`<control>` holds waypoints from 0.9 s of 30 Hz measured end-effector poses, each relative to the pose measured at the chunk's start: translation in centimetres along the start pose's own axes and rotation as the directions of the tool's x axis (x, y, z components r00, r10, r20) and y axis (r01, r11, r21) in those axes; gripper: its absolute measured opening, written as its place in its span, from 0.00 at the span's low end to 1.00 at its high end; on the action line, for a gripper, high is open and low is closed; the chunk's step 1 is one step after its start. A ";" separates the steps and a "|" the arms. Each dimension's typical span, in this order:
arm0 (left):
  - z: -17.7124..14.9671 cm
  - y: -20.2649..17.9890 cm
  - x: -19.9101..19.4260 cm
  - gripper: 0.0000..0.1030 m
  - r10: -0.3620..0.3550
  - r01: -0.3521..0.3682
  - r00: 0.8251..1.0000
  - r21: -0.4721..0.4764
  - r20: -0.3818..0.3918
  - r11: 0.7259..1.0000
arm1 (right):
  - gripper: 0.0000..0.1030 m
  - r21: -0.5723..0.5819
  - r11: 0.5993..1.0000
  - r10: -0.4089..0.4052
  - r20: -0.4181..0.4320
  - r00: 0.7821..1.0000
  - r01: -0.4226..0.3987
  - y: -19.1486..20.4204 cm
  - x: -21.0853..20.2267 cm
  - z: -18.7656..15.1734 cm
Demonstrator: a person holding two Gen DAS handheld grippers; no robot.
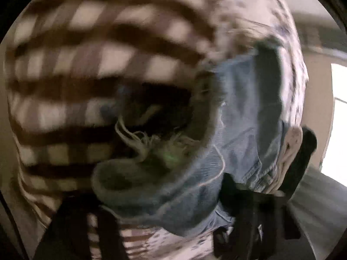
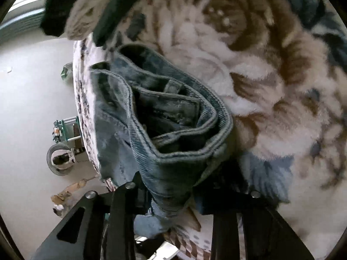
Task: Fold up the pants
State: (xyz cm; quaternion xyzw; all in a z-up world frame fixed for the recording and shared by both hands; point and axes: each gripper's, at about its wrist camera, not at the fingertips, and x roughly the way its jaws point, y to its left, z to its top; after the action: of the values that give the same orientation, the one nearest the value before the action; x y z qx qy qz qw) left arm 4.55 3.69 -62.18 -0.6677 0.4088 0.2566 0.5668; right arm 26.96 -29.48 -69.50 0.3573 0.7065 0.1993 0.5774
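Denim pants (image 2: 164,117) bunched, hiding right tongs (image 2: 171,197) tips, blurred blanket (image 1: 86,43)

Motion blur smearing the brown-and-white checked blanket (image 1: 91,49), faded blue denim pants (image 2: 164,134) burying the right claw (image 2: 171,191) tips, left claw (image 1: 164,197) tips lying hidden under denim

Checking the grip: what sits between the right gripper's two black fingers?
In the right wrist view, bunched blue denim pants fill the gap of the right gripper; the floral fleece blanket lies behind them.
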 end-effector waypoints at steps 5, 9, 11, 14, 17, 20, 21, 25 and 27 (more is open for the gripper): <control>2.1 -2.4 -3.3 0.41 0.021 -0.030 0.998 0.194 0.052 0.981 | 0.26 0.014 1.000 0.018 -0.006 1.000 -0.018 0.5 -1.5 -3.4; 2.9 -0.7 -3.7 0.48 0.060 -0.057 0.998 0.176 -0.011 0.983 | 0.51 0.010 0.989 -0.149 -0.081 0.985 0.151 0.0 -0.9 -5.4; 2.2 -0.2 -5.2 0.50 0.066 -0.063 0.998 0.172 -0.017 0.983 | 0.51 -0.048 0.972 -0.232 -0.067 0.971 0.229 0.5 -2.0 -5.8; 1.4 -2.1 -7.8 0.50 0.126 -0.139 0.990 0.248 0.068 0.959 | 0.51 -0.180 0.937 -0.301 0.013 0.953 0.299 3.3 -4.6 -5.7; 2.5 -4.2 -9.4 0.57 0.148 -0.185 0.980 0.343 0.131 0.921 | 0.51 -0.284 0.900 -0.324 0.074 0.943 0.331 6.3 -5.8 -4.4; 5.1 -7.6 -7.1 0.58 0.148 -0.194 0.979 0.432 0.139 0.881 | 0.51 -0.352 0.869 -0.330 0.112 0.937 0.348 9.8 -4.0 -1.3; 6.2 -8.3 -6.0 0.58 0.156 -0.198 0.979 0.455 0.129 0.868 | 0.51 -0.365 0.861 -0.331 0.124 0.935 0.353 10.7 -3.3 -0.2; 9.8 -11.7 0.2 0.58 0.240 -0.235 0.969 0.545 0.064 0.805 | 0.51 -0.408 0.847 -0.333 0.089 0.939 0.339 13.0 0.7 4.1; 10.1 -13.3 2.2 0.53 0.270 -0.250 0.961 0.604 0.060 0.756 | 0.31 -0.460 0.806 -0.365 0.110 0.925 0.373 13.8 2.4 5.1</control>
State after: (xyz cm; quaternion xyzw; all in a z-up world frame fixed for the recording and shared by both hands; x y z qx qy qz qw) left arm 18.08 13.25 -58.93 -0.3913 0.5667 0.1780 0.7029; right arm 35.48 -19.23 -62.88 0.0632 0.6873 0.2466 0.6803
